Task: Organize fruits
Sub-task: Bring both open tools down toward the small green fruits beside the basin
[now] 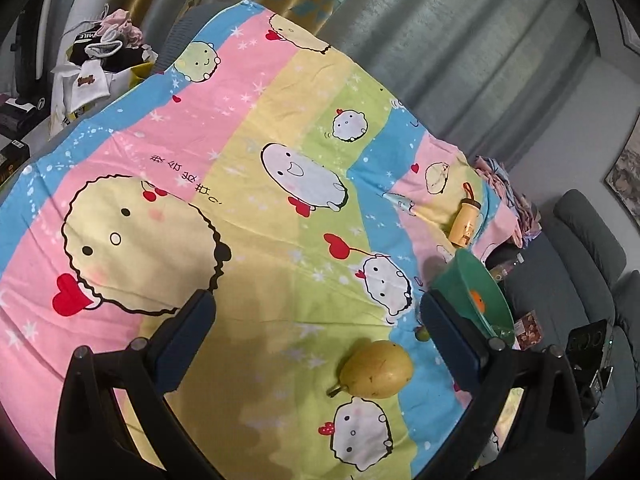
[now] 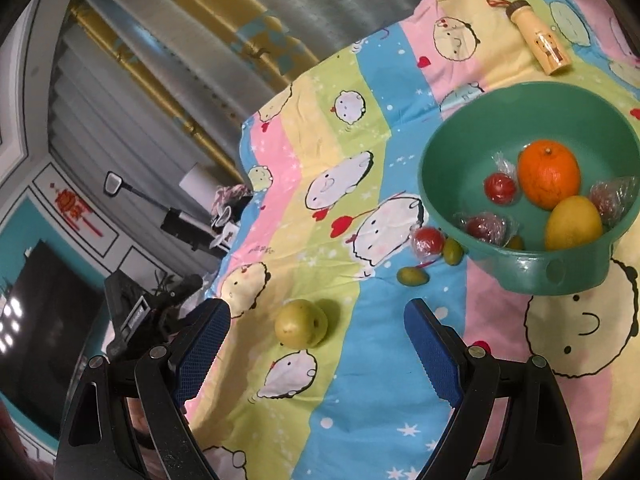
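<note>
**Pear lies loose, nearer the right gripper**

The bowl (image 2: 520, 276), at 2 o'clock, is seen part-filled. The pear (image 2: 301, 323) lies outside at 12 o'clock of the right gripper (image 2: 316, 344), stem axis crosswise. Both grippers, left gripper (image 1: 316, 320) included, are wide open and empty.

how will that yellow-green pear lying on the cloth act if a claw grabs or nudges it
The pear lies on its side on the soft cloth, so a nudge would probably roll it in a curve. Its smooth, rounded skin may slip between the pads. It looks firm, not floppy.

A home living room: curtains (image 1: 460, 40) along the top, a grey sofa (image 1: 576, 280) at right, a TV (image 2: 44, 320) lower left.
</note>
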`<move>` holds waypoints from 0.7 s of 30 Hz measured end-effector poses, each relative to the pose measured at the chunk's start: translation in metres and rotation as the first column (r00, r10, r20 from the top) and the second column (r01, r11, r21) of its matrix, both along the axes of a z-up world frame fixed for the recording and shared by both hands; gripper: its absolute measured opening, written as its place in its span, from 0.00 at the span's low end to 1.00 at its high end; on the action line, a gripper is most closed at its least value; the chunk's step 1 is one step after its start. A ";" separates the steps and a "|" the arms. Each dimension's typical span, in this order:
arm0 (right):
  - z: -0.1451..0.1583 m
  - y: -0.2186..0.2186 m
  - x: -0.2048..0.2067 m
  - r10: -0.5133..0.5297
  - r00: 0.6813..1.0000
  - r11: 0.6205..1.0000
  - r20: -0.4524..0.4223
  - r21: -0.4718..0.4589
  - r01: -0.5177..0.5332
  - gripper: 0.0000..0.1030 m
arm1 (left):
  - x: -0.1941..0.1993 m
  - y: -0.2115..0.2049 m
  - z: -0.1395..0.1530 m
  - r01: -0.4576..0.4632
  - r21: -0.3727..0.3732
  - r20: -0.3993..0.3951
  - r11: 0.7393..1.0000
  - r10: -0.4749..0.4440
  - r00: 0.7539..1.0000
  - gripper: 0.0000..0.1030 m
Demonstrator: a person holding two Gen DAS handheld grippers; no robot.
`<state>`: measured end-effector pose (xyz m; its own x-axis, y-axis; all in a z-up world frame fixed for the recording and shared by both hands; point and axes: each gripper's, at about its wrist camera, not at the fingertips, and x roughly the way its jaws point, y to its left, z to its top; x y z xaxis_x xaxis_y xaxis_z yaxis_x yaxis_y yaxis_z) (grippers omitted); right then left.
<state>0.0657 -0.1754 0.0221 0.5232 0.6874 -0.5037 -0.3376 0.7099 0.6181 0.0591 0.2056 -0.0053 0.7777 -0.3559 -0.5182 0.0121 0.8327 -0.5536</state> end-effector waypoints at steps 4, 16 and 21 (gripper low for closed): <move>-0.002 0.002 -0.006 0.038 0.999 0.999 0.003 -0.031 -0.038 0.86 | 0.004 -0.009 -0.001 0.031 0.006 -0.003 0.999 -0.031 1.000 0.99; 0.002 0.006 -0.019 0.193 0.980 0.967 0.047 -0.176 -0.182 0.86 | -0.002 -0.053 -0.013 0.217 0.062 -0.038 0.974 -0.215 0.976 0.99; 0.008 -0.014 -0.027 0.286 0.954 0.940 0.093 -0.222 -0.260 0.86 | -0.002 -0.065 -0.002 0.266 0.039 -0.037 0.963 -0.265 0.964 0.99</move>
